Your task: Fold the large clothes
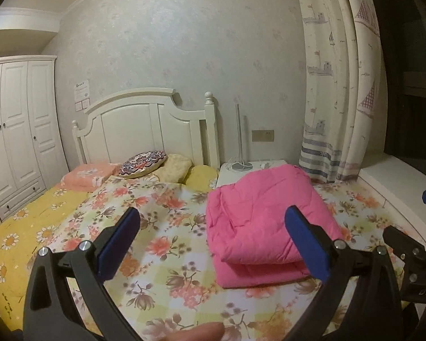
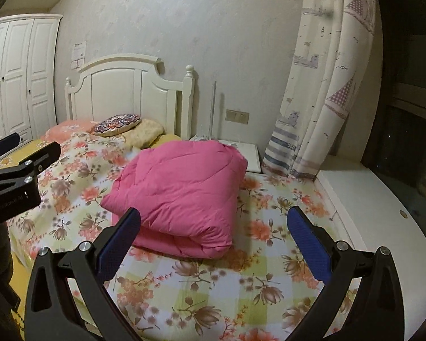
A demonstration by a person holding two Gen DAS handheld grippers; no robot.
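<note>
Left gripper and right gripper both gape empty above the bed; folded quilt lies near its right edge.

Pink quilted padded garment, folded into a thick, puffy, roughly square bundle, lying flat toward the bed's window-side edge near its head.

Left tool, right tool: black curved frames, blue textured pads, silver screws.
</note>
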